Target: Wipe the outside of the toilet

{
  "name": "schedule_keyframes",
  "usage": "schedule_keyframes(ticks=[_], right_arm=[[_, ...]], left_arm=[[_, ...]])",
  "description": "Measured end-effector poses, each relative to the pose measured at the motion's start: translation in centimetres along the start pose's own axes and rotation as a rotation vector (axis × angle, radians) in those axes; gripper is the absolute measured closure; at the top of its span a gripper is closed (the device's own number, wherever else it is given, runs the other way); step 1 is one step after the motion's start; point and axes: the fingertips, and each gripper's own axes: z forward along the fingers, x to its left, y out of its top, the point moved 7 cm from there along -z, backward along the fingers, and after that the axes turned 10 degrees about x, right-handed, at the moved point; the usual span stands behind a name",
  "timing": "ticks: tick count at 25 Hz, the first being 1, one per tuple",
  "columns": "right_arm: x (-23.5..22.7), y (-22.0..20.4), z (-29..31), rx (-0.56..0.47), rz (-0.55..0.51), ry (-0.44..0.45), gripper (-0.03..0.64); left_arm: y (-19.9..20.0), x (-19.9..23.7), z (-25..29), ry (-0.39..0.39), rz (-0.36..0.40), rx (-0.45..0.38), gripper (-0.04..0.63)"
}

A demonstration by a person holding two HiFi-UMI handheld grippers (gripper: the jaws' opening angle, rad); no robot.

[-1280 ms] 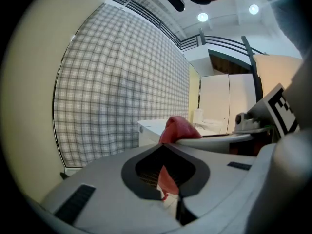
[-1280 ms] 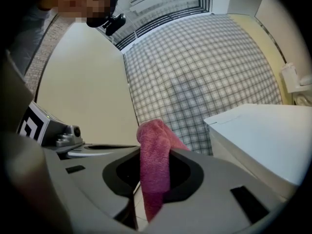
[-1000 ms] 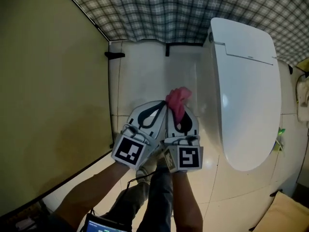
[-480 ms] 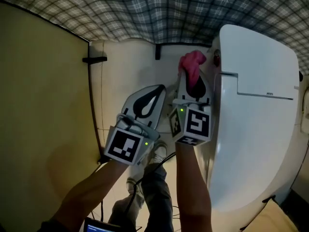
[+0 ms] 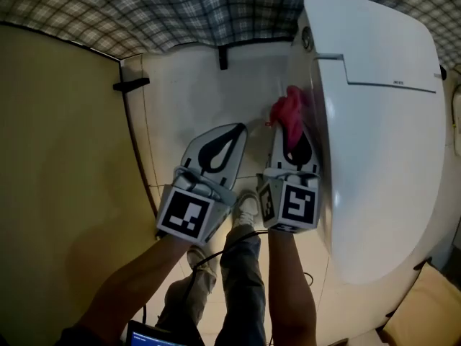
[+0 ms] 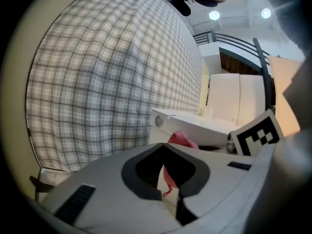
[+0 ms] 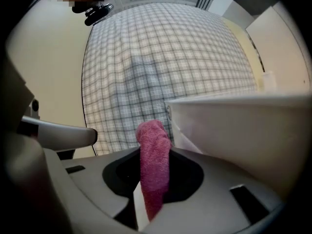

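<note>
A grey and white checked wall covering (image 5: 180, 9) was hung across the far side of the room. A plain yellowish partition (image 5: 57, 157) was set along the left, and it was met by a floor of pale cream tiles (image 5: 191, 107). A black bracket (image 5: 131, 85) was fixed at the partition's foot, and a second black clip (image 5: 222, 56) was seen at the base of the checked covering. In the left gripper view, round ceiling lights (image 6: 214, 15) were lit above a dark railing (image 6: 236, 42).
</note>
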Motion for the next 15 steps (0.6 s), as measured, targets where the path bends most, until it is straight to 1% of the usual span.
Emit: schedule_keyframes(ticks=[2,6,9,12,15], right_arm=[[-0.3,-1.7,-4.4,-0.003,-0.008,-0.039,0.531],[-1.2,-5.6,-13.1,-0.033,0.027,-0.136,0.531],[-1.8,-8.6,-18.7,0.004,0.042,-0.194,0.531],[-2.9,-11.3,-22.5,0.046,0.049,-0.242,0.531],[-3.7,-12.4,-23.4,0.070,0.056,-0.261,0.531]], left_arm=[[-1.1,-2.8,-2.1,-0.040,0.015,-0.009,0.591],[-4.2,-8.8,-6.5,-0.127,0.022,-0.006,0.591],[-7.0,-12.6,-8.7,-0.195,0.027,0.023,0.591],[-9.3,-15.1,-9.8,-0.230,0.019,0.055,0.591],[-10.0,-15.8,-9.7,-0.240,0.015,0.062,0.591]])
